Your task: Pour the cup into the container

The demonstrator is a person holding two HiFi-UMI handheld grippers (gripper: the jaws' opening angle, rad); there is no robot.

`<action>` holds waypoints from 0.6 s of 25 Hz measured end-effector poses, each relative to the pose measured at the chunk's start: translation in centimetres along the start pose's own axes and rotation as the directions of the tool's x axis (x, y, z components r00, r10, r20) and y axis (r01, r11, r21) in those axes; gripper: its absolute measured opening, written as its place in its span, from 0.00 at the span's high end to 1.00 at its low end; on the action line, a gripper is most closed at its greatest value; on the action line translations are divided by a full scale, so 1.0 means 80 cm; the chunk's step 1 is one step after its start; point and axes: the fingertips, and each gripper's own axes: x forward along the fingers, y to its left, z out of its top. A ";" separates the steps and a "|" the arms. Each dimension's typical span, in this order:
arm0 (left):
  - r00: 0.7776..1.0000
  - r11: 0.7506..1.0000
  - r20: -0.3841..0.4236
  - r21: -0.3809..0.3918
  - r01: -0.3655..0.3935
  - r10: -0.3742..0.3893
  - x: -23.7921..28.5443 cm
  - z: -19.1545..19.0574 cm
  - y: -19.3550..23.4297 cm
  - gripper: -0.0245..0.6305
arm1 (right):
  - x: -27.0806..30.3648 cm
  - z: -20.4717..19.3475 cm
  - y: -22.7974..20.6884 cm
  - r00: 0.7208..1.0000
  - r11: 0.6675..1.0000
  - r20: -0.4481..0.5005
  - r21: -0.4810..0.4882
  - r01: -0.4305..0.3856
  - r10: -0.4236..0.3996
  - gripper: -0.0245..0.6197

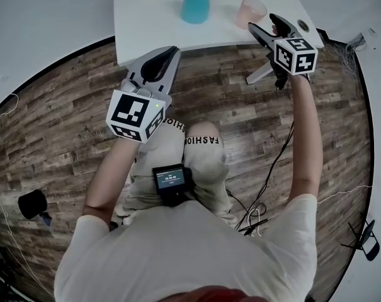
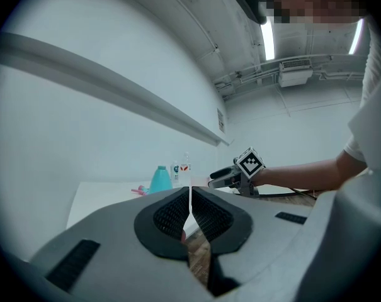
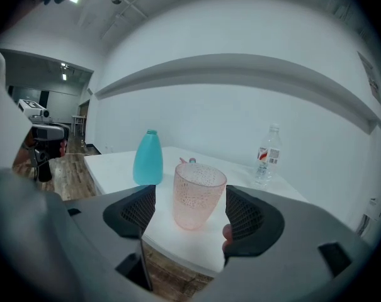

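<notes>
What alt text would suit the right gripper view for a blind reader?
A pink cup stands upright on a white table between the open jaws of the right gripper, untouched. Behind it stand a teal bottle at left and a clear water bottle at right.

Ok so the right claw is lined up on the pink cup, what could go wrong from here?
1. The pink cup tapers to a narrow base and stands near the front edge of the table. If one side of the open right claw touches first, it could tip the cup or push it off.
2. The teal bottle stands close behind, to the left, and overshooting might knock it.
3. A tilted grip could spill early. What the cup holds is not visible.
</notes>
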 end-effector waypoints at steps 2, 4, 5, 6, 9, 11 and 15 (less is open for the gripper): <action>1.000 1.000 -0.002 -0.002 -0.001 0.001 0.000 -0.002 0.002 0.94 | 0.006 -0.002 -0.002 1.000 1.000 -0.009 -0.002 -0.007 0.007 0.44; 1.000 1.000 -0.005 -0.005 -0.002 0.002 0.000 -0.003 0.004 0.94 | 0.012 -0.004 -0.006 1.000 1.000 -0.011 -0.001 -0.012 0.012 0.43; 1.000 1.000 -0.007 -0.006 -0.002 0.002 0.001 -0.004 0.004 0.94 | 0.015 -0.004 -0.007 1.000 1.000 -0.009 0.002 -0.013 0.013 0.43; 1.000 1.000 -0.009 -0.007 -0.002 0.002 0.001 -0.005 0.005 0.94 | 0.018 -0.005 -0.009 1.000 1.000 -0.005 0.006 -0.014 0.014 0.42; 1.000 1.000 -0.013 -0.005 -0.003 0.003 0.000 -0.007 0.006 0.94 | 0.026 -0.008 -0.010 1.000 1.000 0.005 0.021 -0.021 0.020 0.41; 1.000 1.000 -0.016 -0.004 -0.005 0.005 -0.002 -0.010 0.008 0.94 | 0.034 -0.013 -0.010 1.000 0.999 0.007 0.033 -0.021 0.021 0.39; 1.000 1.000 -0.024 -0.003 -0.008 0.008 -0.003 -0.013 0.009 0.94 | 0.047 -0.020 -0.014 1.000 0.998 0.007 0.067 0.000 0.000 0.38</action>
